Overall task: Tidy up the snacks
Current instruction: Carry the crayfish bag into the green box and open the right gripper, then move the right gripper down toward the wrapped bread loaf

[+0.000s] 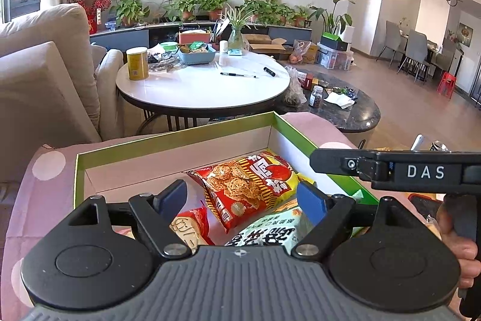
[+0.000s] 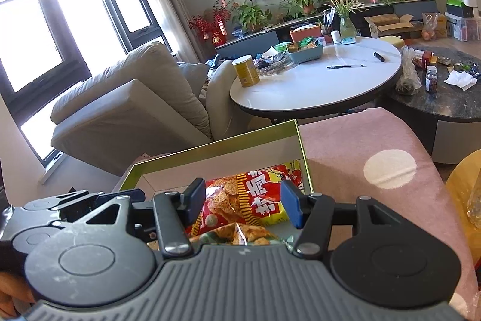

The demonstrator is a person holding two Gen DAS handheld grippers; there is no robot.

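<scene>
Hovering over the green box (image 1: 180, 140), my left claw (image 1: 240, 200) and right claw (image 2: 243, 205) both gape empty above the red snack bag (image 1: 243, 185) inside; a careless pinch could crush its chips

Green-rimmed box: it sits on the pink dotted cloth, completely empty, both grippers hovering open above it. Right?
Not empty. The left wrist view shows the box holding a red snack bag and other packets. Otherwise correct: pink cloth, left gripper and right gripper open.

Green box (image 1: 168, 146) on pink dotted cloth (image 1: 45, 167)
</scene>
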